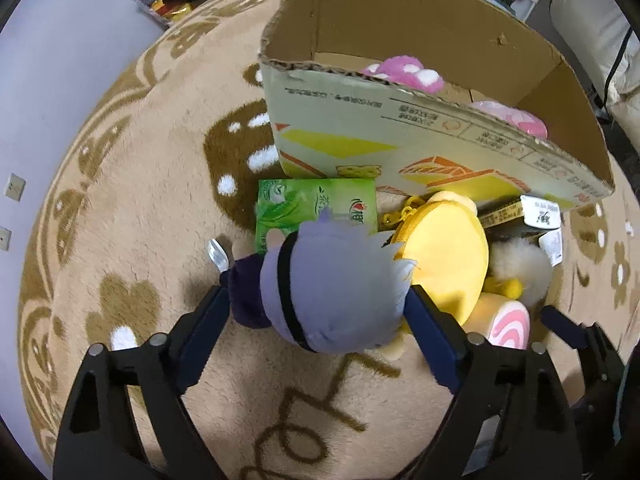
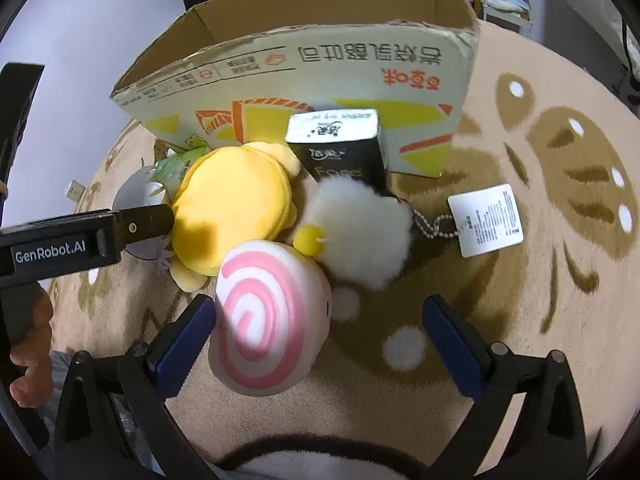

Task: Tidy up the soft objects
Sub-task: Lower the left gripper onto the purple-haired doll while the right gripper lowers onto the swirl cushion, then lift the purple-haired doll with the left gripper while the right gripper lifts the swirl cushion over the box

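Lavender plush doll [image 1: 332, 288] with a black band across it sits at the centre of the left wrist view, between the two blue pads of the left gripper [image 1: 320, 308]. The jaws stand fairly wide, each pad at or just against a side of the doll; whether they press it I cannot tell. The doll lies on the beige rug [image 1: 120, 208], just below a green pack [image 1: 304, 204] and touching a yellow plush [image 1: 444, 256] to its right.

Low in the right wrist view, a pink-swirl plush [image 2: 264, 320] lies between the pads of the right gripper [image 2: 320, 336]. The jaws are wide apart: the left pad is just beside the plush, the right pad well clear of it, so nothing is held. Above the swirl plush, touching it, are the yellow plush [image 2: 236, 208] and a white fluffy plush [image 2: 360, 232] with a bead chain and a white tag [image 2: 486, 220] trailing to the right. A black box [image 2: 340, 148] stands behind the fluffy plush, against the wall of a cardboard box [image 2: 320, 68] in the upper middle.

In the left wrist view the cardboard box [image 1: 400, 136] fills the upper right, open-topped, with two pink plushes [image 1: 404, 72] inside it. At the left edge of the right wrist view the left gripper [image 2: 148, 220] shows side-on, with a hand [image 2: 32, 344] beneath it.
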{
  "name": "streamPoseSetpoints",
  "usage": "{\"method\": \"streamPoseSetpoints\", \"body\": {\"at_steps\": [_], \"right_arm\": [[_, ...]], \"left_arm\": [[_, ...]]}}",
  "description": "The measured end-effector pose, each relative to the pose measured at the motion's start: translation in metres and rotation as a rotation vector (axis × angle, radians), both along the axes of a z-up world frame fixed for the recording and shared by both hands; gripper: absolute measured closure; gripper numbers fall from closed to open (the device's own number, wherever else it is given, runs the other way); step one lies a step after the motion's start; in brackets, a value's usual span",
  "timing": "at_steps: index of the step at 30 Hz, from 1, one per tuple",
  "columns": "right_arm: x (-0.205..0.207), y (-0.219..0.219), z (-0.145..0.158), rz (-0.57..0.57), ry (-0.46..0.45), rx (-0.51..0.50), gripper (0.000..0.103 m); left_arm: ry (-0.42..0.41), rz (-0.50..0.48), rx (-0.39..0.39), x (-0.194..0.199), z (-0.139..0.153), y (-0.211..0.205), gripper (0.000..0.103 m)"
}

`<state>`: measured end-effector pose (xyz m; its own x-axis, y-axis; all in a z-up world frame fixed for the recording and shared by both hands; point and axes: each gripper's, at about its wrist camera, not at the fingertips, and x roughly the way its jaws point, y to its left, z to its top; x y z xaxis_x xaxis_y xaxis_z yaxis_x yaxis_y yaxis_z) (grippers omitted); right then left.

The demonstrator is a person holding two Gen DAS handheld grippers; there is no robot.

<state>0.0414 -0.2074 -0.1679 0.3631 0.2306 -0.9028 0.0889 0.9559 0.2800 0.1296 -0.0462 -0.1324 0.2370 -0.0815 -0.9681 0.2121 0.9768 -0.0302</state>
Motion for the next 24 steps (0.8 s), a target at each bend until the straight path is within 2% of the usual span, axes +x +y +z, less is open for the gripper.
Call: {"method": "streamPoseSetpoints", "body": {"at_steps": [1, 3, 5, 6, 8, 9, 13, 17, 24], "right_arm": [[0.0, 0.0, 0.0, 0.003, 0.0, 0.001, 0.004], [-0.001, -0.001, 0.002, 0.014, -0.003, 0.006, 0.012], [-0.004, -0.002, 0.005, 0.032, -0.006, 0.015, 0.028], [-0.003, -0.001, 0.005, 0.043, -0.003, 0.023, 0.032], [-0.004, 0.004, 0.006, 0.077, 0.0, 0.04, 0.055], [-0.005, 0.006, 0.008, 0.094, -0.002, 0.038, 0.059], [-0.011, 0.014, 0.017, 0.122, -0.034, -0.032, 0.064], [-0.014, 0.011, 0.025, 0.101, -0.066, -0.04, 0.067], [-0.03, -0.002, 0.066, 0.057, -0.233, -0.074, 0.07]], "left_arm": [[0.0, -0.001, -0.004, 0.0, 0.0, 0.001, 0.019], [0.005, -0.009, -0.016, 0.0, -0.002, 0.001, 0.032], [0.013, -0.01, -0.03, 0.0, -0.003, 0.004, 0.034], [0.006, -0.012, -0.028, -0.001, -0.002, 0.004, 0.035], [0.001, -0.014, -0.03, -0.003, -0.001, 0.006, 0.037], [-0.004, -0.013, -0.028, -0.006, 0.001, 0.006, 0.038], [-0.072, 0.005, 0.016, -0.023, 0.016, 0.007, 0.039], [-0.123, 0.021, 0.005, -0.039, 0.033, 0.015, 0.039], [-0.244, 0.055, -0.019, -0.059, 0.065, 0.028, 0.039]]}}
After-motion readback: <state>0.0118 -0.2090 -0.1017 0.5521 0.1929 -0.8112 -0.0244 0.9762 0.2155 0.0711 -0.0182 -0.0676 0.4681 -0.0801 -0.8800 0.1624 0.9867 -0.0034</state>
